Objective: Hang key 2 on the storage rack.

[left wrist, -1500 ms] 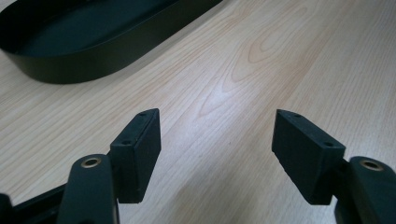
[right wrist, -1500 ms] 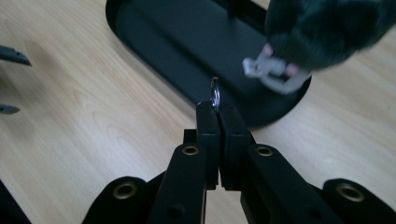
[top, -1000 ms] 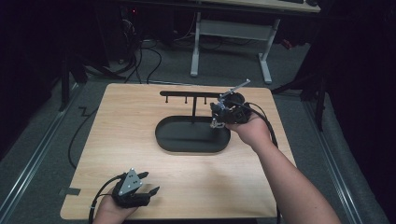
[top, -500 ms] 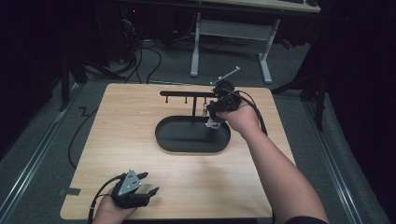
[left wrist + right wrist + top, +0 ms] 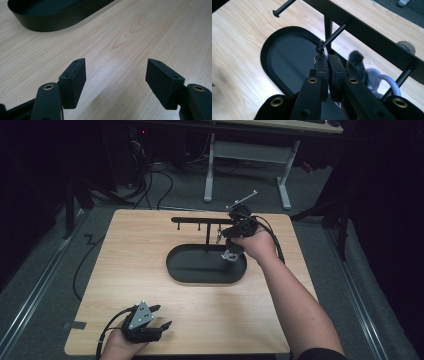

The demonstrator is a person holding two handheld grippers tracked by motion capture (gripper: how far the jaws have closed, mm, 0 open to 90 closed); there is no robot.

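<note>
Over the black oval tray point(image 5: 200, 272) at the far middle of the counter point(image 5: 125, 260), your right gripper point(image 5: 231, 242) has its jaws pressed together on a metal key ring point(image 5: 324, 50). In the right gripper view the ring sits right at the tip of one peg point(image 5: 337, 31) of the black hanger rack point(image 5: 200, 221); whether it is around the peg or just touching it, you cannot tell. A grey furry charm point(image 5: 355, 63) and a pale lilac loop point(image 5: 387, 83) hang beside the jaws, under the rack's bar. At the near left corner of the counter, your left gripper point(image 5: 150, 320) rests with its jaws spread wide, nothing between them but bare wood, well apart from the tray.
</note>
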